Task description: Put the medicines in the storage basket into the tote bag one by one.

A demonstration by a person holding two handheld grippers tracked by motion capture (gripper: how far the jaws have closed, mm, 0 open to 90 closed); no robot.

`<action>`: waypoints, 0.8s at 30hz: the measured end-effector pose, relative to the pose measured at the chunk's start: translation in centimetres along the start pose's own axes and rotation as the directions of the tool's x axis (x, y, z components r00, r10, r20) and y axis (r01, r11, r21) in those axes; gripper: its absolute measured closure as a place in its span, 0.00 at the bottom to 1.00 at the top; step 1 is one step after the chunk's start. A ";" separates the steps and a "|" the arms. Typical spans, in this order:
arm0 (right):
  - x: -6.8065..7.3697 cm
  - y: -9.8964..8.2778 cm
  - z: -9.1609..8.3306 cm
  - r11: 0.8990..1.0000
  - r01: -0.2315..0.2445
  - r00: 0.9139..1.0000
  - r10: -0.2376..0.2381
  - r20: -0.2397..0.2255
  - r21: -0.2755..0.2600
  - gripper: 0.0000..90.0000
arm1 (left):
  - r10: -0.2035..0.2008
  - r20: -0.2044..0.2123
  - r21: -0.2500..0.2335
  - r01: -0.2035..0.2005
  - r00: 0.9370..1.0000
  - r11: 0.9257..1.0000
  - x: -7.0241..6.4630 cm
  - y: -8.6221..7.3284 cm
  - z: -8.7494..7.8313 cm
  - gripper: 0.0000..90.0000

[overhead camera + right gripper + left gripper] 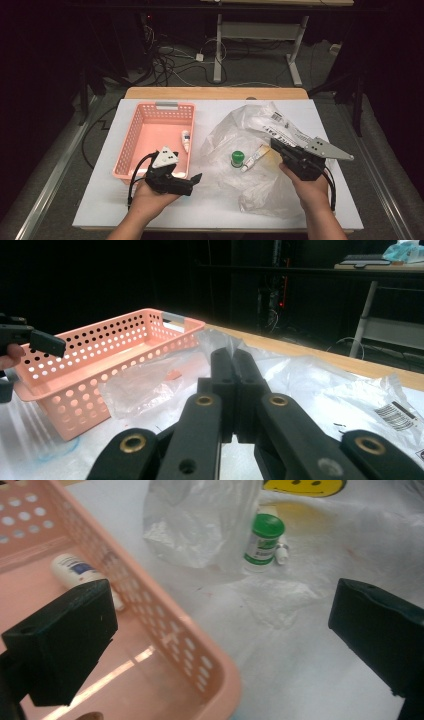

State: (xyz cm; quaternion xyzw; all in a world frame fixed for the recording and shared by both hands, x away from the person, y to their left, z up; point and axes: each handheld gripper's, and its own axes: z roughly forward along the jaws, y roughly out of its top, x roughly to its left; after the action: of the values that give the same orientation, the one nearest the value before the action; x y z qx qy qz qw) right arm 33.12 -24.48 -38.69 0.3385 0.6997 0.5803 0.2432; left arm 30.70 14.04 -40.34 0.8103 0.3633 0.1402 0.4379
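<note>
At the centre of the high view we see a small green-capped bottle [237,158] standing upright on the crinkled clear plastic bag [260,145], with a little cream tube [254,156] lying just beside it to the right; both sit out in the open, which we judge makes them the next things to be moved. To their left, in the left middle of the frame, a pink basket [131,145] already holds a white bottle [185,140] lying on its side near the right wall, so we take the work to be loading small items from the bag into the basket. Our left tongs [192,182] hang at the basket's near right corner, lower left of centre, released and empty, jaws wide apart and aimed toward the green-capped bottle, as the left gripper view shows. Our right tongs [274,144] sit right of centre, clenched with nothing visible between them, resting over the bag; we judge they pin the thin plastic down so it does not drag along. All of this lies on the white worktop [210,205].
</note>
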 end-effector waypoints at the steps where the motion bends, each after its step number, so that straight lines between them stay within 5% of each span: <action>1: 0.0 0.0 0.0 1.000 0.000 1.000 0.000 0.000 0.000 1.00 | -0.008 -0.009 -0.003 0.008 1.000 1.000 0.2 -0.1 -0.1 0.00; 14: -0.1 0.0 -0.1 1.000 -0.001 1.000 0.001 -0.001 -0.005 1.00 | -0.055 -0.111 -0.009 0.054 0.992 0.998 2.9 -0.9 -1.2 0.05; 20: -0.2 -0.1 0.0 1.000 -0.006 1.000 0.006 -0.002 -0.004 1.00 | -0.096 -0.102 -0.055 0.091 0.990 0.994 4.0 -1.1 -1.7 0.35; 23: -0.2 -0.1 0.0 1.000 -0.007 1.000 0.007 -0.001 -0.003 1.00 | -0.126 -0.110 -0.069 0.119 0.986 0.991 4.6 -0.6 -1.7 0.44; 24: -0.2 -0.2 0.1 1.000 -0.008 1.000 0.008 -0.003 0.001 1.00 | -0.144 -0.122 -0.068 0.137 0.982 0.988 5.1 -0.2 -1.5 0.53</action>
State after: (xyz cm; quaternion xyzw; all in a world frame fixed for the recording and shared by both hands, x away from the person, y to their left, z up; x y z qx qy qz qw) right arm 33.26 -24.62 -38.89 0.3405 0.6989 0.5815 0.2398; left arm 33.34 18.68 -40.09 0.7587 0.4423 0.1708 0.4467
